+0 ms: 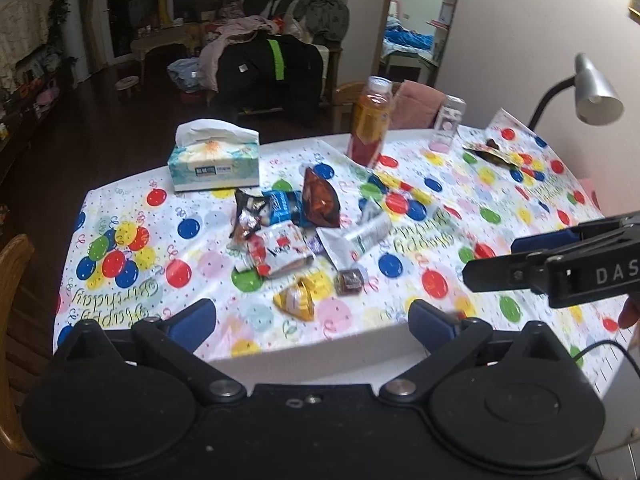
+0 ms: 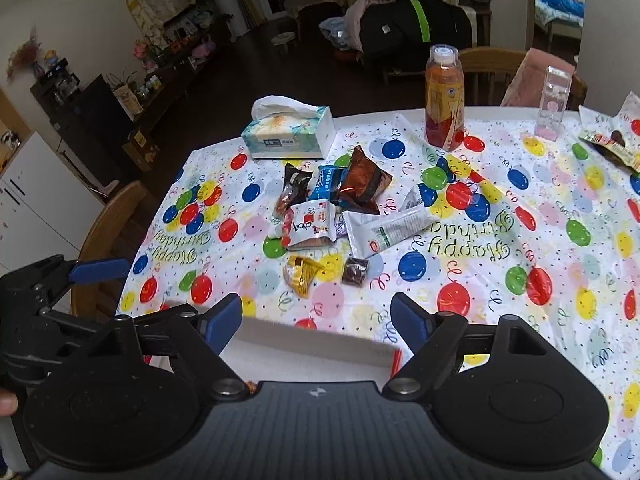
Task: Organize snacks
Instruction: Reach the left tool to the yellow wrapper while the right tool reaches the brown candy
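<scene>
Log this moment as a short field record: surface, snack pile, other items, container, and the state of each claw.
surface: table with balloon-print birthday cloth
snack pile: mixed wrapped snacks loose at the centre
nearest snacks: gold-wrapped piece, small dark piece
other items: tissue box, orange drink bottle, clear carton
container: white box at the near edge
left claw: open, empty
right claw: open, empty
</scene>
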Demonstrator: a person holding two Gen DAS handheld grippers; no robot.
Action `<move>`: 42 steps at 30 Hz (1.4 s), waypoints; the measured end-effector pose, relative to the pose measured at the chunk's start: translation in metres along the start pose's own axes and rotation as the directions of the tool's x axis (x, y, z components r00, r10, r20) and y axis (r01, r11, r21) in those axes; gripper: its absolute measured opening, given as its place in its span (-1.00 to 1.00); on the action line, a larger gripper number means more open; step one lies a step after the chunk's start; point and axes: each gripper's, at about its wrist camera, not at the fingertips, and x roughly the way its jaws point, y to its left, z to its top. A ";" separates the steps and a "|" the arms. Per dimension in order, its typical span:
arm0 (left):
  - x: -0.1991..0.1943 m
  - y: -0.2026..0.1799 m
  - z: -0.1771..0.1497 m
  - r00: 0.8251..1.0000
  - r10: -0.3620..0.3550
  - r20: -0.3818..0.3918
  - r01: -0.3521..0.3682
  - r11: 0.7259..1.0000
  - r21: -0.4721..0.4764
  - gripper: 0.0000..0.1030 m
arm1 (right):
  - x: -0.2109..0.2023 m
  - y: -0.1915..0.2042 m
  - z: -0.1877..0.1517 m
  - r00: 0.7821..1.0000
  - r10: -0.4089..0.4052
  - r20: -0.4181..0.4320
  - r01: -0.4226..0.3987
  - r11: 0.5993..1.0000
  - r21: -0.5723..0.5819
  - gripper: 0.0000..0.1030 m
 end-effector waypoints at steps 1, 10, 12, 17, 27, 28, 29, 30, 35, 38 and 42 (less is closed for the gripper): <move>0.003 0.000 0.003 1.000 0.006 0.001 -0.006 1.000 -0.006 0.99 | 0.005 -0.003 0.004 1.000 0.004 -0.005 -0.004 1.000 0.009 0.58; 0.042 0.001 0.030 0.999 0.049 -0.022 -0.050 0.998 -0.037 0.99 | 0.052 -0.018 0.037 0.998 -0.002 -0.070 0.004 1.000 0.025 0.58; 0.053 0.001 0.033 0.998 0.057 -0.042 -0.058 0.997 -0.044 0.99 | 0.065 -0.022 0.043 0.996 -0.004 -0.093 0.007 0.999 0.032 0.58; 0.085 0.003 0.036 0.993 0.071 -0.095 -0.076 0.996 -0.046 0.99 | 0.098 -0.034 0.054 0.990 -0.005 -0.143 0.014 0.998 0.059 0.58; 0.146 0.013 0.032 0.971 0.102 -0.216 -0.117 0.991 -0.058 0.99 | 0.160 -0.052 0.060 0.970 0.005 -0.241 0.023 0.993 0.115 0.58; 0.151 0.014 0.032 0.969 0.102 -0.227 -0.119 0.991 -0.066 0.98 | 0.165 -0.053 0.060 0.969 0.007 -0.249 0.023 0.993 0.118 0.58; 0.157 0.016 0.031 0.966 0.101 -0.239 -0.121 0.990 -0.073 0.98 | 0.170 -0.054 0.060 0.966 0.009 -0.257 0.024 0.992 0.123 0.58; 0.161 0.018 0.031 0.963 0.099 -0.250 -0.122 0.989 -0.079 0.97 | 0.175 -0.055 0.060 0.964 0.007 -0.264 0.028 0.992 0.127 0.58; 0.182 0.026 0.028 0.953 0.088 -0.289 -0.127 0.985 -0.119 0.82 | 0.200 -0.063 0.058 0.952 0.013 -0.304 0.038 0.987 0.159 0.58; 0.190 0.028 0.026 0.951 0.063 -0.303 -0.109 0.984 -0.139 0.70 | 0.212 -0.066 0.055 0.946 0.011 -0.323 0.046 0.985 0.167 0.57; 0.204 0.027 0.024 0.941 0.043 -0.336 -0.096 0.985 -0.142 0.49 | 0.225 -0.067 0.052 0.938 0.007 -0.346 0.055 0.984 0.169 0.39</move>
